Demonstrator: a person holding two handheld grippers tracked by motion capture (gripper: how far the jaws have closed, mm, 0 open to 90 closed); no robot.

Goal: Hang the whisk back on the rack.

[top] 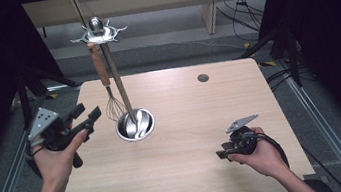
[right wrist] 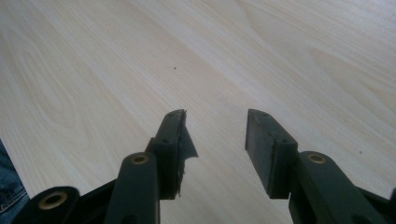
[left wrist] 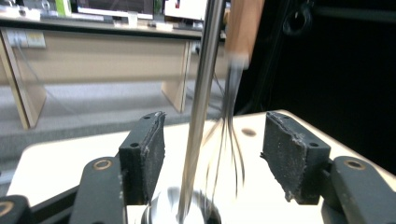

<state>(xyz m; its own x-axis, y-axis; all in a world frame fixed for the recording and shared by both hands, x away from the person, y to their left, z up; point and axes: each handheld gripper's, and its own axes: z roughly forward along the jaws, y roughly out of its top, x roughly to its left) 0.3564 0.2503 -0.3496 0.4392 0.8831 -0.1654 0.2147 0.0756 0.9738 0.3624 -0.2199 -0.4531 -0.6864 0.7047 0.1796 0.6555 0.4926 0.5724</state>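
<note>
The right claw (top: pixel 222 151) rests near and right on the worktop (top: pixel 196 183), jaws slightly apart, pinching nothing. The left claw (top: pixel 91 114), jaws spread and empty, sits just left of the whisk (top: pixel 110 97). The whisk hangs upright from the stand's (top: pixel 118 83) top hook, long axis vertical, wires just above the base; the left claw is far nearer.
</note>
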